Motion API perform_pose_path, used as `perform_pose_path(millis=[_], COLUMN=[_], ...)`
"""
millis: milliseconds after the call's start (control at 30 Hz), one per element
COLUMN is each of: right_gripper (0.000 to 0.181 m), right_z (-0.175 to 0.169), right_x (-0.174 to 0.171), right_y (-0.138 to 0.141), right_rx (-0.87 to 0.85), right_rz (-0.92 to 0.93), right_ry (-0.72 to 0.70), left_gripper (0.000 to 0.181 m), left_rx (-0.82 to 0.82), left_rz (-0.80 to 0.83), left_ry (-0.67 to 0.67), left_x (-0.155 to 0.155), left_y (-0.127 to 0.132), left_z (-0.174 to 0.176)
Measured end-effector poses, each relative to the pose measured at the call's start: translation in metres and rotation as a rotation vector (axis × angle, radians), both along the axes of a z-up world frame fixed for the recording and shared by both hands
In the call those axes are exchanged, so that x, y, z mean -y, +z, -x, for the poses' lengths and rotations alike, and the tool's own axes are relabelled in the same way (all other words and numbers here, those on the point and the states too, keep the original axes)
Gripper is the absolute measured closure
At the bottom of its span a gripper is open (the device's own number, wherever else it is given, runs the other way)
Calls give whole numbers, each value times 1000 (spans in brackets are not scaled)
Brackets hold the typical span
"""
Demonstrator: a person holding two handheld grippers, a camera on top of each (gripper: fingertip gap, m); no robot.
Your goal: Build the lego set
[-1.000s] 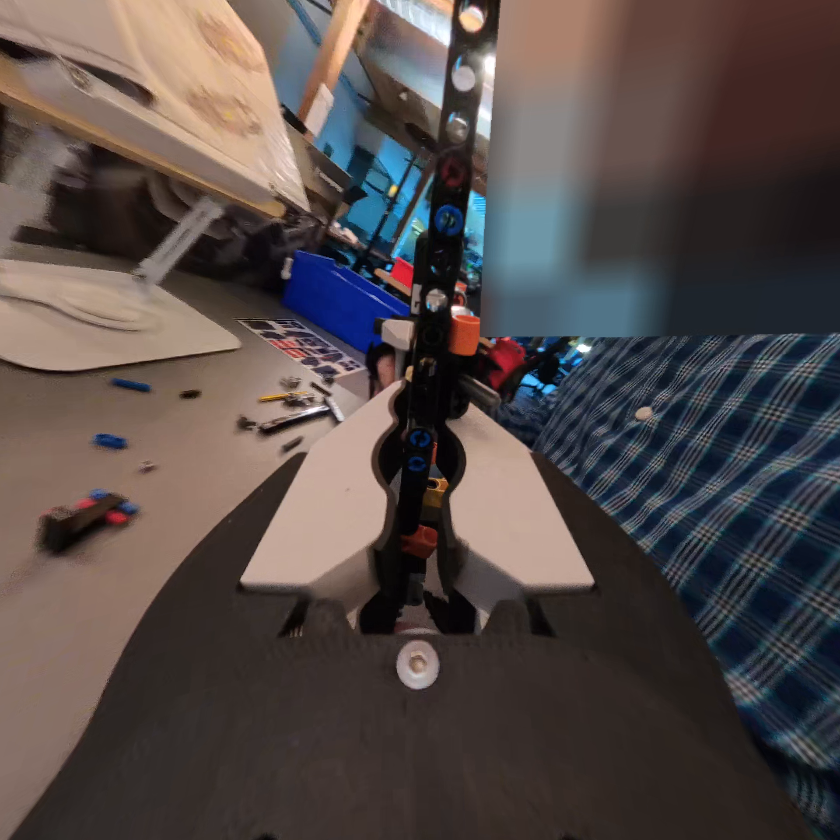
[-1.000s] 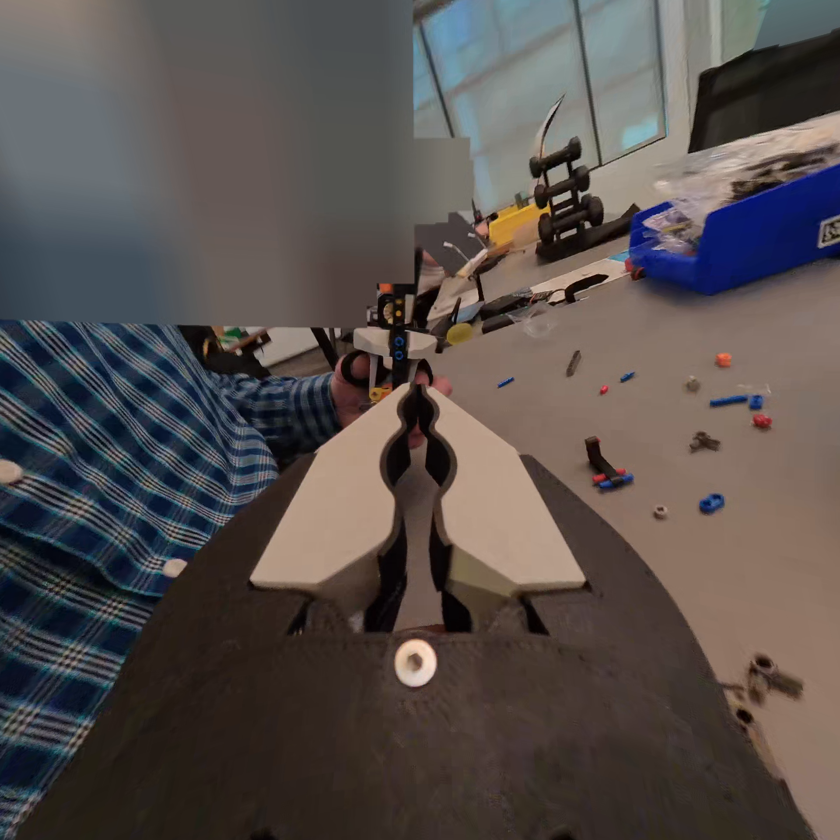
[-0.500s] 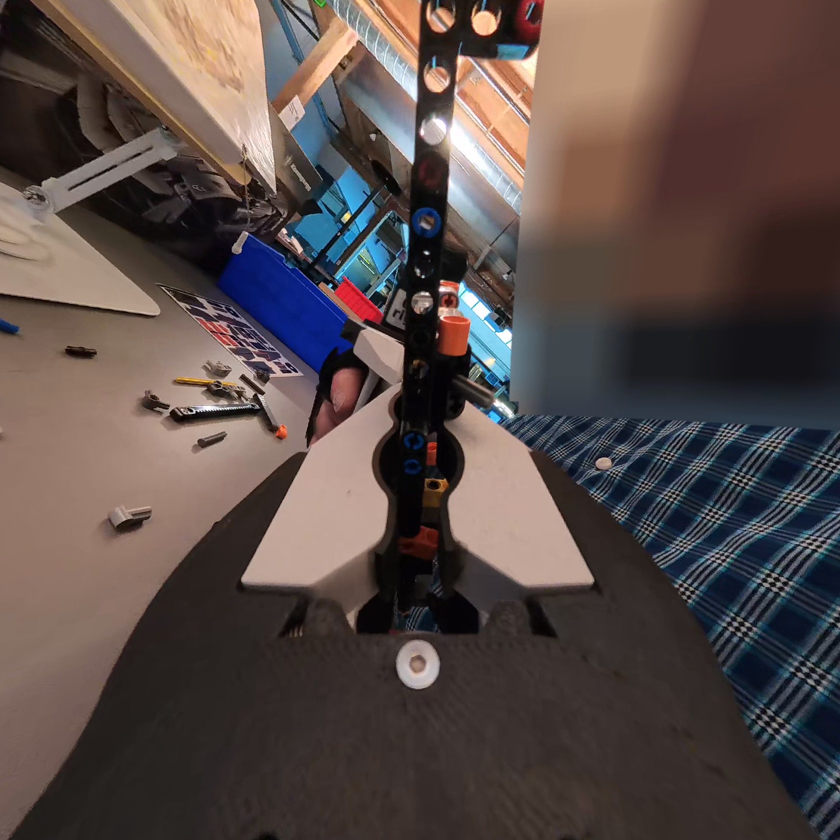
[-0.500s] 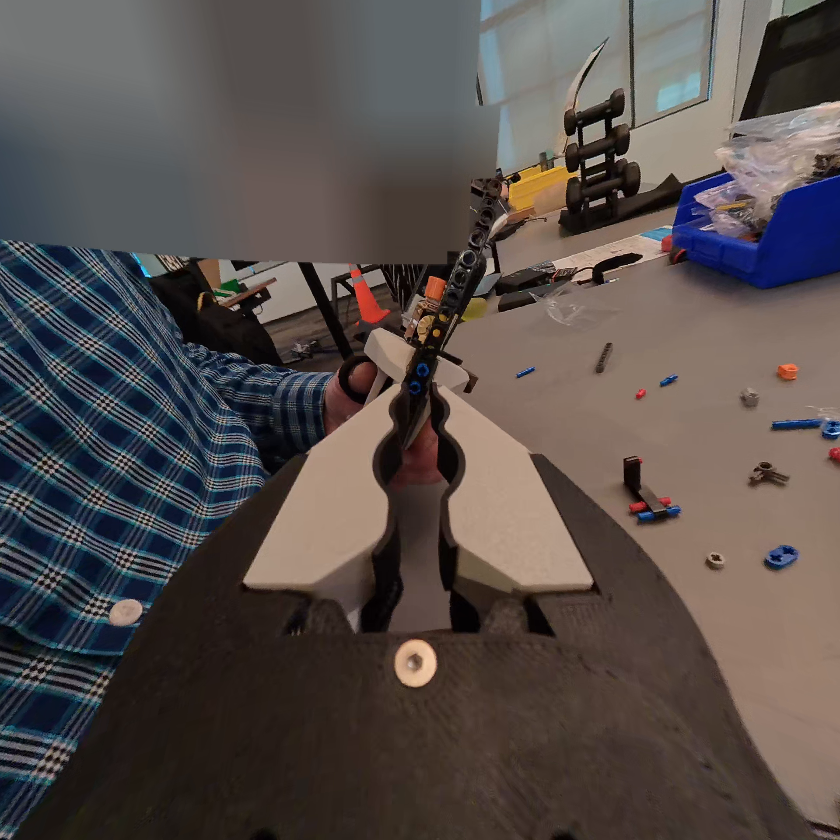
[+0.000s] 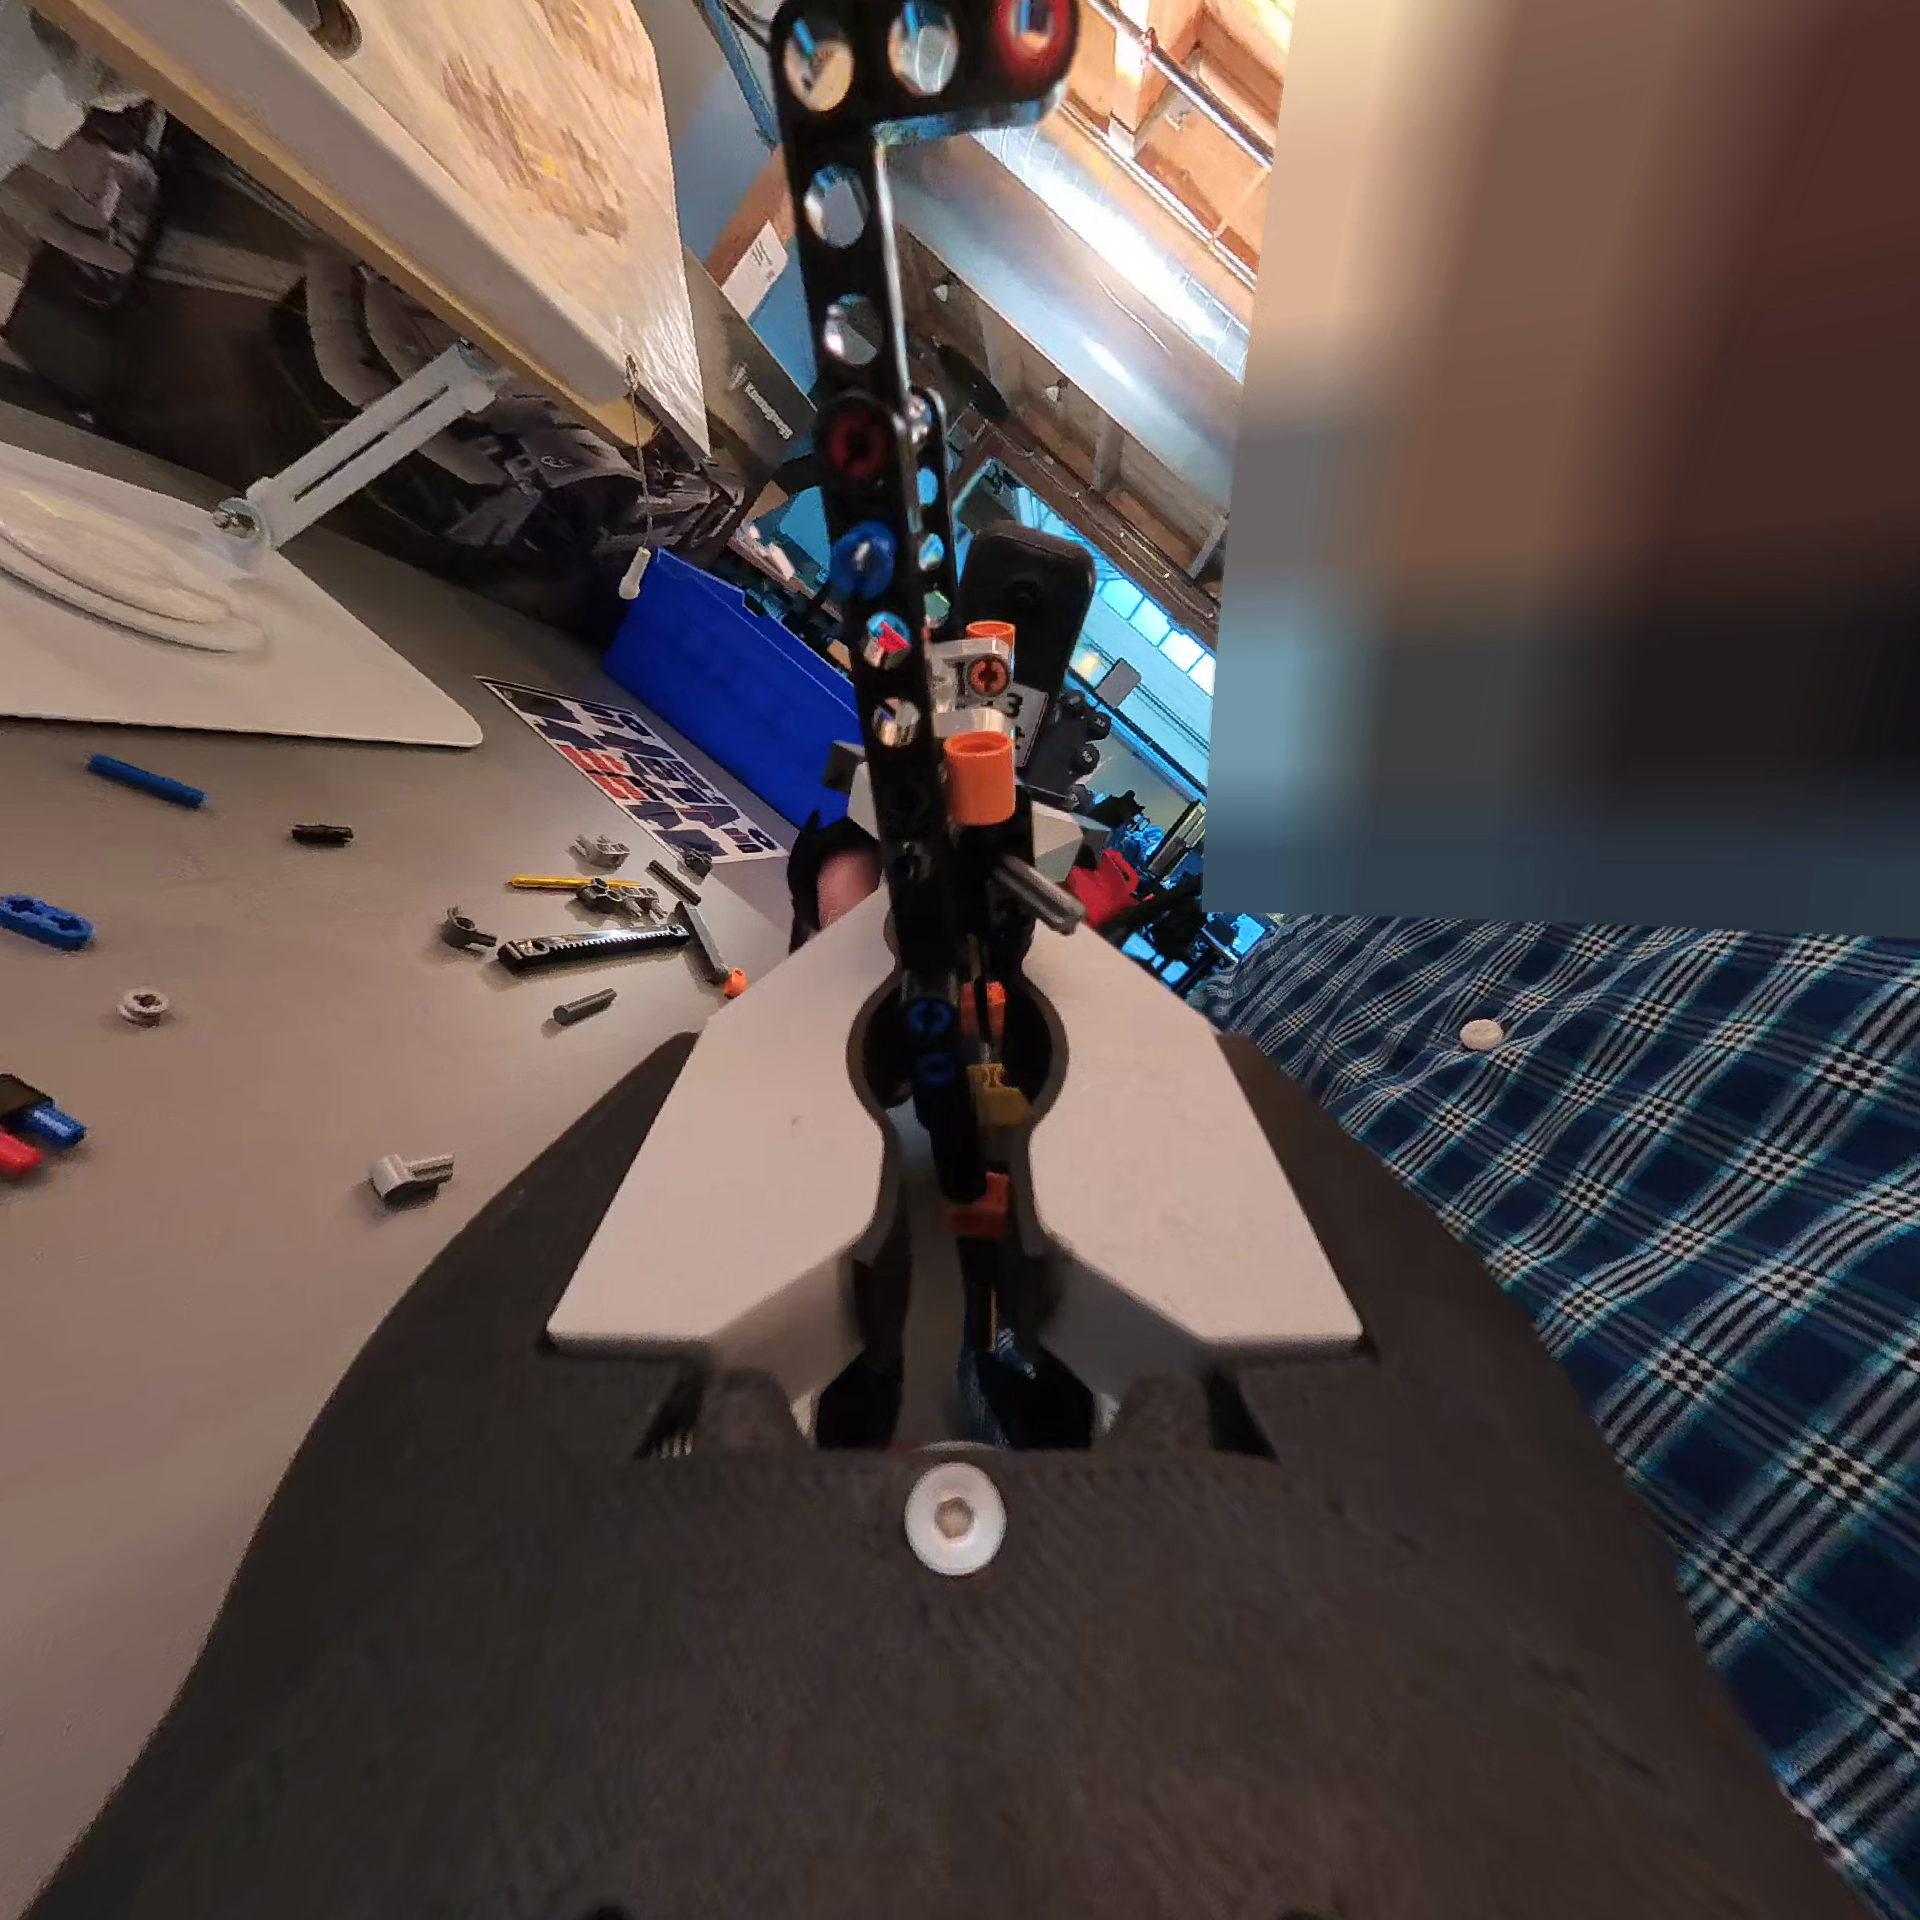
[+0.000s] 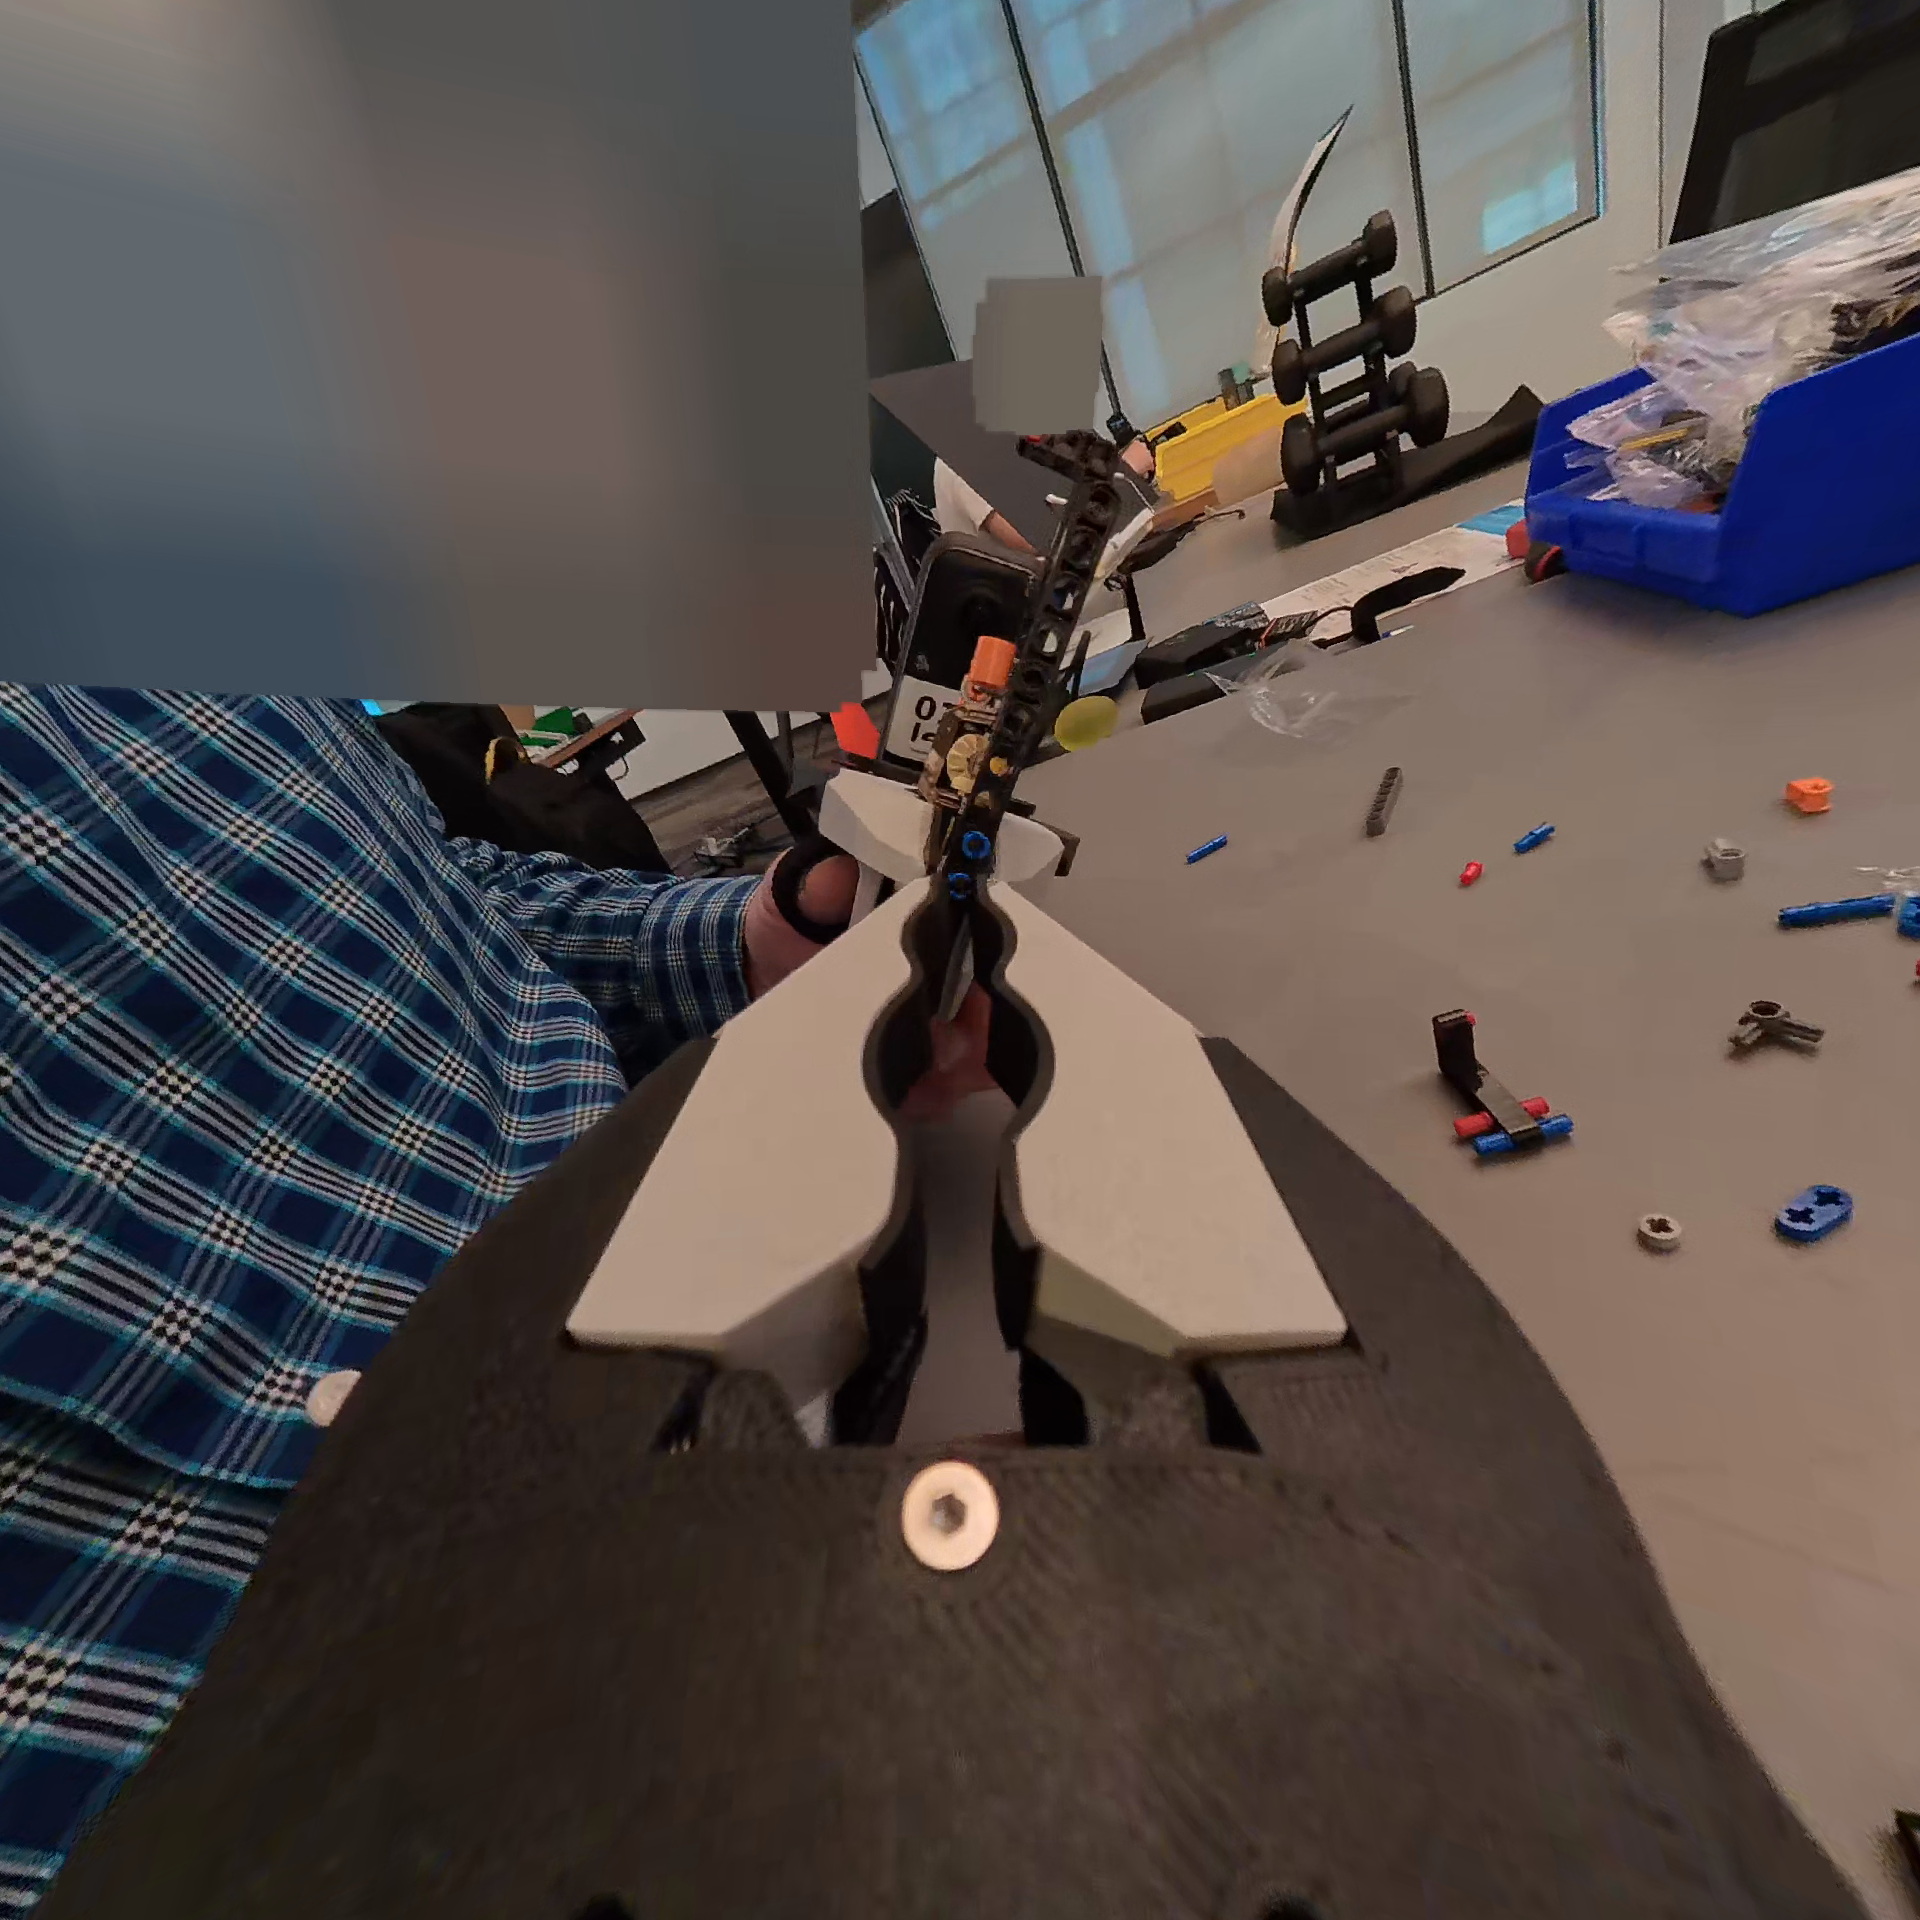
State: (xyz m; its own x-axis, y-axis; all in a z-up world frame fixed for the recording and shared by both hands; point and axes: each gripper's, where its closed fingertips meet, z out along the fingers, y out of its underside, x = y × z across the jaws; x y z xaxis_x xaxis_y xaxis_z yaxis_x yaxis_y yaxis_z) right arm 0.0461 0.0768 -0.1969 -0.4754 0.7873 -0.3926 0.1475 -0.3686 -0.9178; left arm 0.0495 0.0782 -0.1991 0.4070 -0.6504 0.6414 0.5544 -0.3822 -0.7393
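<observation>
Black holed lego beam assembly [image 5: 878,582] with blue, red, orange pins, upright, clamped in left tool [image 5: 956,935]

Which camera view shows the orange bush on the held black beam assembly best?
The left wrist view: the orange bush is large and sharp beside the black beam, just beyond the left gripper. The right wrist view shows it small and farther off.

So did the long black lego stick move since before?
Yes. The long black lego stick rose and tilted right; against the dumbbell rack, its top now reaches far higher.
</observation>
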Motion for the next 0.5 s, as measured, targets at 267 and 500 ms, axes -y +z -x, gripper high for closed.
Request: perform_pose_path(millis=[267,500], right_gripper=[179,181], right_z=[-1,-3], right_x=[2,4], right_y=[-1,7], right_rx=[24,-20], right_rz=[34,92], right_ry=[18,27], left_gripper=[175,175], left_rx=[-54,-75], left_rz=[-6,-71], left_ry=[-9,-5], left_x=[2,5], left_y=[-3,5], left_z=[-4,-6])
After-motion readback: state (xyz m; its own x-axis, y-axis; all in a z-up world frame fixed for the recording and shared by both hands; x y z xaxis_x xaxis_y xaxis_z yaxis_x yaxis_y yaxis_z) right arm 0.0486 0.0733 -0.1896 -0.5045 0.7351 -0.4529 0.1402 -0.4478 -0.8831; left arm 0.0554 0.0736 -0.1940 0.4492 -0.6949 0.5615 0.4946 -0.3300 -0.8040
